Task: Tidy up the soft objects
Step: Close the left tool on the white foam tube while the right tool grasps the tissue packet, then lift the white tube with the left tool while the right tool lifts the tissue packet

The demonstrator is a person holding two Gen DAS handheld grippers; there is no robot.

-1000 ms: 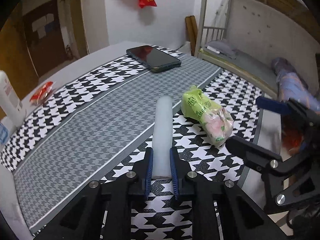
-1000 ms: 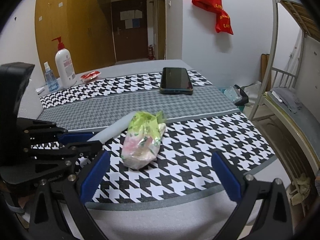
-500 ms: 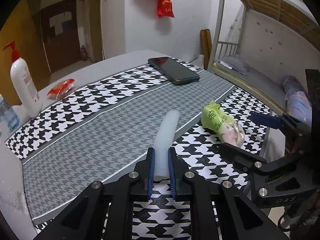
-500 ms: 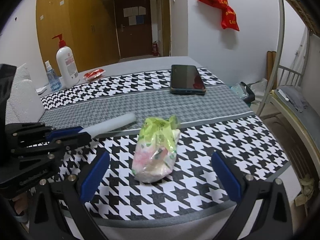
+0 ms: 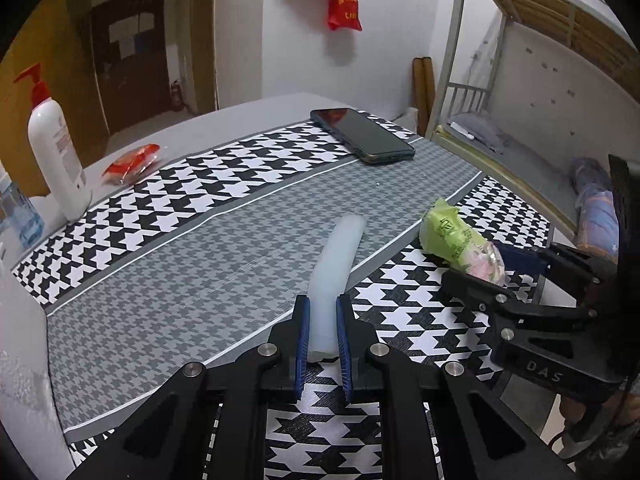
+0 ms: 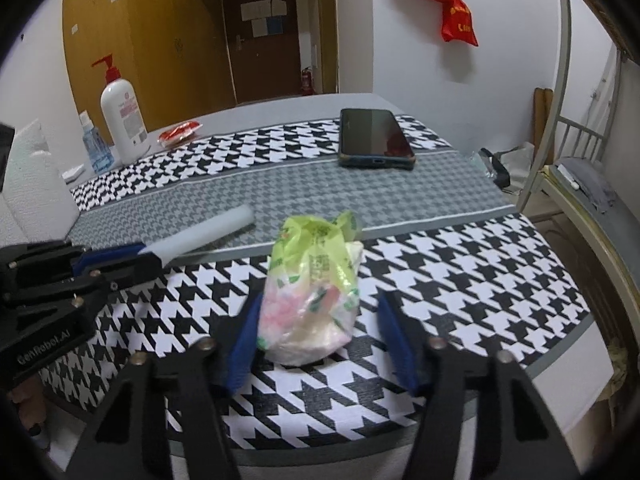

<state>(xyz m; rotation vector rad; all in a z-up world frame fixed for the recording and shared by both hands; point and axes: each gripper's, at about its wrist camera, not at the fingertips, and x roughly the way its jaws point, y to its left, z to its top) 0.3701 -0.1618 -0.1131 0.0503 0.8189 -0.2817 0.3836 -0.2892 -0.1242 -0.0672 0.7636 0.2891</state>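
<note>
Left wrist | left tool (image 5: 322, 334) pinching foam tube (image 5: 338, 264), long axis pointing away | right tool (image 6: 320, 336) closing around tissue pack (image 6: 312, 288)

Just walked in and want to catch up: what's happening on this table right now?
A person is working two handheld grippers over a houndstooth tablecloth. The left gripper is shut on a pale soft tube. The right gripper straddles a green plastic-wrapped packet, its jaws closing around it but not clearly pressing yet. A phone and pump bottle sit untouched further back.
</note>
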